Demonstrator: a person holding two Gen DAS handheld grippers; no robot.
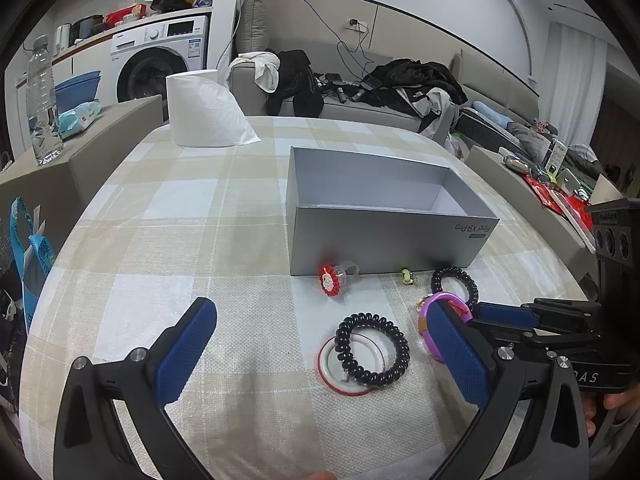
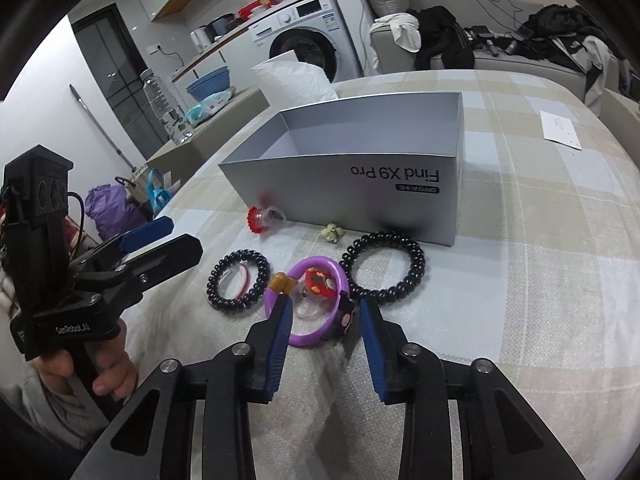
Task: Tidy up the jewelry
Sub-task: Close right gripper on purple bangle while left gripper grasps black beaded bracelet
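A paper roll (image 1: 196, 110), water bottle (image 1: 42, 100) and washing machine (image 1: 160, 56) sit behind.

purple bangle (image 2: 316, 304), black coil bands (image 2: 384, 266) – before open grey box (image 2: 348, 184)

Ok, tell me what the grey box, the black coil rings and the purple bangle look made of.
Grey box: likely cardboard, matte silver-grey, with thin straight walls and printed lettering.
Black coil rings: probably glossy plastic, spiral like phone cord, with shiny highlights.
Purple bangle: seems smooth plastic or silicone; opaque, uniform colour.
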